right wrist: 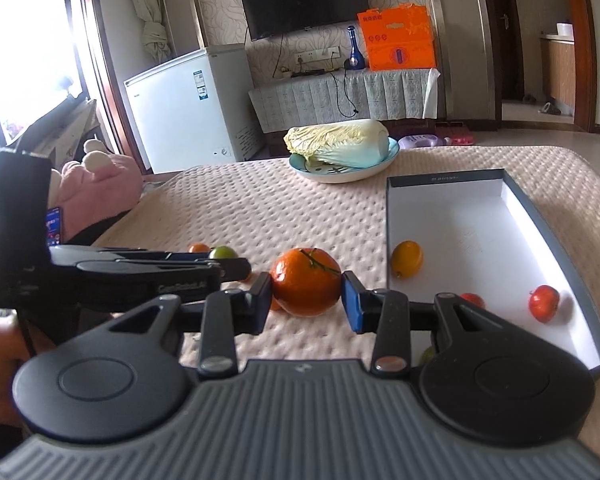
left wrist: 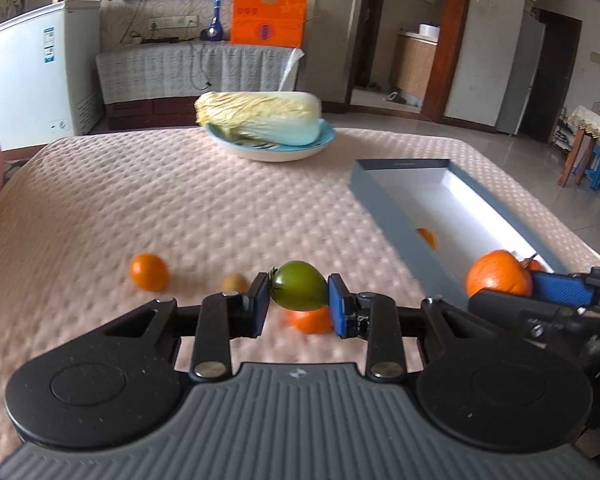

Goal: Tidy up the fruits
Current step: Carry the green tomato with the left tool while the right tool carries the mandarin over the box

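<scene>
My left gripper is shut on a green tomato, lifted above the pink quilted table. Below it lies an orange fruit; an orange and a small brown fruit rest to the left. My right gripper is shut on a stemmed orange, also seen in the left wrist view as the orange. The grey box with white inside holds a yellow fruit and a red fruit. The left gripper shows in the right wrist view with the green tomato.
A blue plate with a napa cabbage stands at the table's far side. A pink plush toy sits off the left edge. Beyond are a white freezer, a covered cabinet and an orange carton.
</scene>
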A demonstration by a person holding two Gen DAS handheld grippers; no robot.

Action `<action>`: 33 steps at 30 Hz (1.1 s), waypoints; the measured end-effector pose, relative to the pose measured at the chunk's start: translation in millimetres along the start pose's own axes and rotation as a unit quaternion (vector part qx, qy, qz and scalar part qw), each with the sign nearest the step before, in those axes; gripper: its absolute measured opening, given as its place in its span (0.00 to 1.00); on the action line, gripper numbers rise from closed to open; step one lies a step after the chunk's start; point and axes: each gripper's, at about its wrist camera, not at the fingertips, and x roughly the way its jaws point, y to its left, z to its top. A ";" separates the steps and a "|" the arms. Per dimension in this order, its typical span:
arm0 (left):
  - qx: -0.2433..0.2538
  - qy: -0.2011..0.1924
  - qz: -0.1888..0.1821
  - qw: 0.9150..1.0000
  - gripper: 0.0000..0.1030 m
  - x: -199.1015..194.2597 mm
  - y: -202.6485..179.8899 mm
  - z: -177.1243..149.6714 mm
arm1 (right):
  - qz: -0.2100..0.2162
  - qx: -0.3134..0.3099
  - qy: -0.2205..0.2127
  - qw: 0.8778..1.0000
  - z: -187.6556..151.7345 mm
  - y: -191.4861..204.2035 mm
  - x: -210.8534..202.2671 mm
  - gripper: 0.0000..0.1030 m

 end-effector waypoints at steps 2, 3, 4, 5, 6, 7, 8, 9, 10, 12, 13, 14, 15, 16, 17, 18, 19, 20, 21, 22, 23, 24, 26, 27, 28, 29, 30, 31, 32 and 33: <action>0.004 -0.001 -0.004 1.000 0.35 1.7 -8.3 -0.3 | -0.004 -0.002 -0.002 1.000 -1.1 -3.2 -3.4 0.39; 0.005 0.000 -0.007 1.000 0.35 3.1 -11.7 -0.3 | -0.006 -0.001 -0.002 1.000 -1.8 -5.2 -5.1 0.39; 0.005 0.000 -0.010 1.000 0.35 3.9 -14.8 -0.1 | -0.008 0.000 -0.001 1.000 -2.7 -7.3 -6.6 0.39; 0.006 -0.001 -0.012 1.000 0.35 4.4 -17.5 0.2 | -0.010 0.001 -0.001 1.000 -2.9 -9.4 -8.1 0.39; 0.006 -0.002 -0.016 1.000 0.35 4.5 -19.8 0.8 | -0.012 0.001 -0.002 1.000 -3.1 -11.1 -10.0 0.39; 0.005 -0.003 -0.020 1.000 0.35 4.9 -21.7 1.3 | -0.013 0.002 -0.004 1.000 -3.6 -12.8 -11.5 0.39; 0.004 -0.004 -0.023 1.000 0.35 5.7 -23.9 1.7 | -0.014 0.002 -0.004 1.000 -3.6 -14.8 -12.9 0.39; 0.004 -0.003 -0.024 1.000 0.35 6.9 -26.1 1.9 | -0.015 0.004 -0.005 1.000 -3.5 -16.0 -13.2 0.39; 0.004 -0.002 -0.025 1.000 0.35 8.7 -27.8 2.3 | -0.016 0.006 -0.007 1.000 -3.1 -17.2 -14.2 0.39; 0.005 -0.001 -0.029 1.000 0.35 10.5 -32.2 2.5 | -0.018 0.010 -0.010 1.000 -1.7 -20.3 -14.6 0.39; 0.005 -0.001 -0.031 0.999 0.35 11.2 -34.2 2.3 | -0.019 0.012 -0.010 1.000 -1.4 -21.6 -14.9 0.39; 0.006 0.001 -0.033 0.999 0.35 12.2 -36.3 2.0 | -0.019 0.014 -0.011 1.000 -1.3 -22.2 -14.7 0.39; 0.006 0.001 -0.035 0.999 0.35 12.7 -38.3 1.8 | -0.019 0.014 -0.011 1.000 -1.2 -22.5 -14.9 0.39; 0.007 0.001 -0.036 0.999 0.35 13.4 -40.3 1.7 | -0.019 0.013 -0.012 1.000 -1.1 -22.6 -15.2 0.39; 0.008 0.001 -0.038 0.999 0.35 13.8 -42.0 1.6 | -0.019 0.011 -0.012 1.000 -1.2 -22.7 -15.7 0.39; 0.008 0.001 -0.039 0.999 0.35 14.2 -43.3 1.6 | -0.019 0.009 -0.012 1.000 -1.4 -22.7 -15.8 0.39; 0.007 0.001 -0.040 0.999 0.35 14.5 -43.9 1.6 | -0.019 0.009 -0.011 1.000 -2.1 -22.1 -15.5 0.39; 0.007 0.000 -0.041 0.999 0.35 14.7 -44.9 1.6 | -0.020 0.009 -0.010 1.000 -2.6 -23.2 -15.6 0.39; 0.007 0.000 -0.042 0.999 0.35 15.0 -45.7 1.7 | -0.022 0.009 -0.010 1.000 -2.9 -24.0 -16.2 0.39; 0.007 0.000 -0.043 0.999 0.35 15.2 -46.6 1.8 | -0.023 0.010 -0.009 1.000 -3.2 -25.0 -16.0 0.39; 0.007 0.000 -0.044 0.999 0.35 15.6 -47.3 1.8 | -0.024 0.010 -0.008 1.000 -3.5 -25.8 -16.1 0.39; 0.008 0.001 -0.043 0.999 0.35 16.3 -48.0 1.7 | -0.025 0.010 -0.007 1.000 -3.8 -26.3 -16.2 0.39; 0.011 0.002 -0.040 0.999 0.35 17.8 -49.6 1.3 | -0.027 0.010 -0.007 1.000 -4.4 -27.6 -16.7 0.39; 0.012 0.003 -0.038 0.999 0.35 18.4 -50.2 1.3 | -0.029 0.011 -0.008 0.999 -4.6 -28.6 -17.2 0.39; 0.011 0.003 -0.038 0.999 0.35 18.7 -50.5 1.0 | -0.031 0.014 -0.009 0.999 -4.7 -30.2 -17.9 0.39; 0.011 0.003 -0.038 0.999 0.35 18.9 -50.8 0.9 | -0.032 0.017 -0.010 0.999 -4.8 -31.9 -18.4 0.39; 0.011 0.004 -0.038 0.999 0.35 19.1 -51.2 0.7 | -0.034 0.019 -0.010 0.999 -5.3 -33.7 -19.5 0.39; 0.012 0.004 -0.038 0.999 0.35 19.1 -51.8 0.7 | -0.035 0.021 -0.010 0.999 -5.4 -35.2 -20.3 0.39; 0.014 0.003 -0.037 0.999 0.35 18.9 -52.6 0.5 | -0.036 0.021 -0.010 0.999 -5.6 -36.2 -20.7 0.39; 0.015 0.003 -0.037 0.999 0.35 19.1 -53.1 0.8 | -0.037 0.021 -0.009 0.999 -6.3 -36.9 -21.1 0.39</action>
